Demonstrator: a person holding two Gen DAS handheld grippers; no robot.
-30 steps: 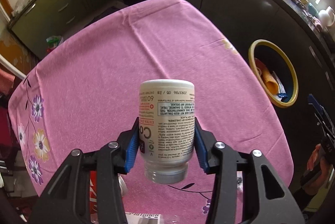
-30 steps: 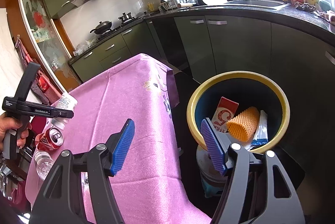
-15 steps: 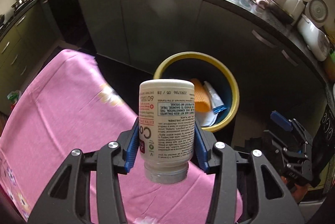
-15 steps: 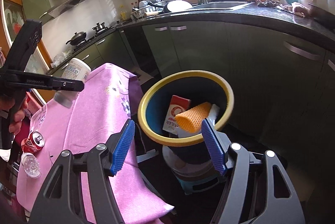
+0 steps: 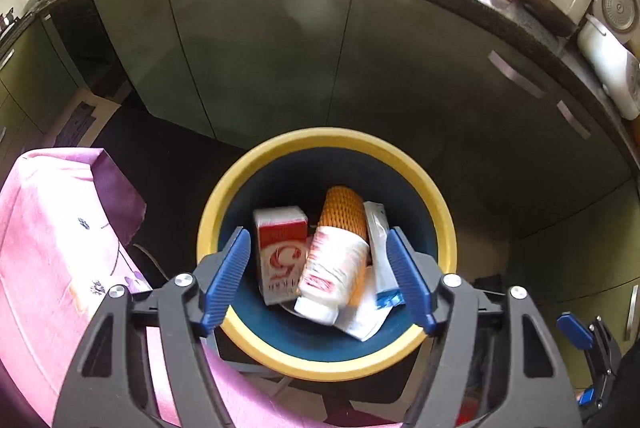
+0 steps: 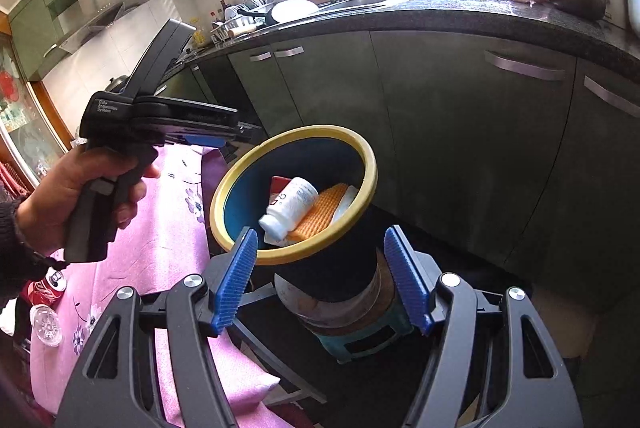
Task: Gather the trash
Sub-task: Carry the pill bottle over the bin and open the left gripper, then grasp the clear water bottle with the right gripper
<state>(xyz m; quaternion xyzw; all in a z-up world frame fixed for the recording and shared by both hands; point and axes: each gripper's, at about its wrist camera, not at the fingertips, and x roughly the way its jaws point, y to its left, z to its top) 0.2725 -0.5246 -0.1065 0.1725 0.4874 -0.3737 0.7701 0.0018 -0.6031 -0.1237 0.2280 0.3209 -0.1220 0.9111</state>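
Here the left gripper [image 5: 318, 278] gapes wide, empty, above the yellow-rimmed bin [image 5: 434, 197]; the white pill bottle [image 5: 334, 270], label unreadable, lies inside beside a red carton [image 5: 280, 248]. The right gripper [image 6: 322, 278] is likewise spread, empty.

The left wrist view looks steeply down into the bin [image 5: 326, 360] from close above; the right wrist view faces it obliquely from further back — both share the bin and kitchen cabinets [image 6: 460, 131].

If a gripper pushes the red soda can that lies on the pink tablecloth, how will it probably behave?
The red soda can lies on its side on the pink tablecloth, so it would probably roll rather than slide. It looks like thin metal, likely light, and may dent under a hard squeeze. The soft cloth could slow its rolling.
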